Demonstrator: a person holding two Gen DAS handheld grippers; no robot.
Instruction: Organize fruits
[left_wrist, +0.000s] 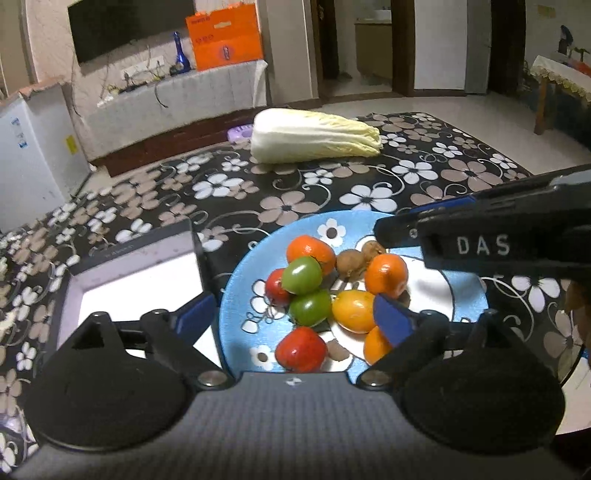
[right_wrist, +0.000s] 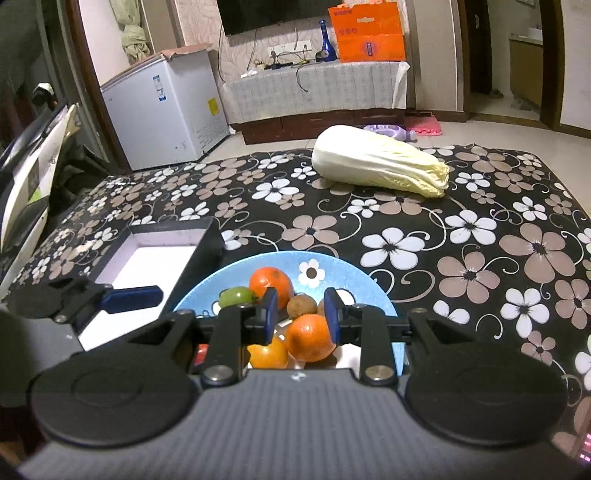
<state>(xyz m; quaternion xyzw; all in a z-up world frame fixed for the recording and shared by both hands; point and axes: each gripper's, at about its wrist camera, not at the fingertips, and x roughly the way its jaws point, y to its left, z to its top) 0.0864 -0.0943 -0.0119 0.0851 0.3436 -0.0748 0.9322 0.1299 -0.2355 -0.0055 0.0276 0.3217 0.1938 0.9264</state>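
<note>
left claw (left_wrist: 293, 314): spread wide, nothing pinched, hovering over plate, one pad near 9 o'clock rim, other at 4 o'clock of fruit pile
right claw (right_wrist: 301, 314): part open, pads flanking an orange (right_wrist: 308, 336) on both sides; contact not clear, can't confirm a pinch
plate (left_wrist: 236, 295): blue, flower print, on desk (left_wrist: 369, 184), near edge
fruit on plate: oranges at 12 (left_wrist: 309, 250) and 2 o'clock (left_wrist: 386, 270), two green tomatoes (left_wrist: 302, 275) centre, red ones at 9 (left_wrist: 276, 288) and 6 o'clock (left_wrist: 301, 349), yellow one (left_wrist: 354, 310) at 4 o'clock, brown nuts (left_wrist: 351, 263) at 1 o'clock
box (left_wrist: 140, 280): black walls, white inside, at 9 o'clock of plate, touching or just beside it
cabbage (left_wrist: 314, 136): lying on side at 12 o'clock, well apart from plate
</note>
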